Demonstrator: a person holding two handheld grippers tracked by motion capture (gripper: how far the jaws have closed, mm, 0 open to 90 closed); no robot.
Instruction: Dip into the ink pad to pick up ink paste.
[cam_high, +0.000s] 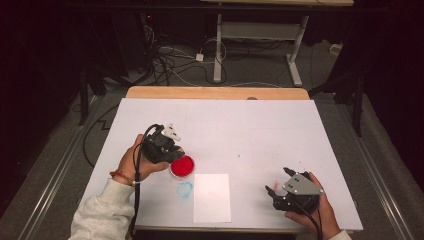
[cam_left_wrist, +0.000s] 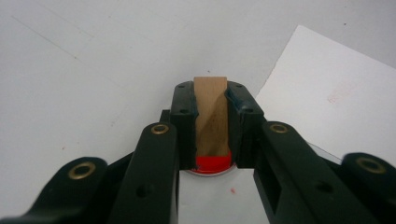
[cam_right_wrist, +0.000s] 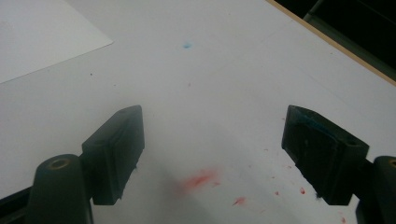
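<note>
Jaws of the left gripper are clamped on a wooden stamp, held upright with its lower end down in the red ink pad, presumably so the face takes up ink evenly. White paper lies just beside the pad, toward the person, a short carry for pressing the inked stamp, and a faint blue ring marks the table next to it. Well apart on the other side, the right gripper rests with its jaws wide and empty over red smears, probably kept clear while the left one works.
</note>
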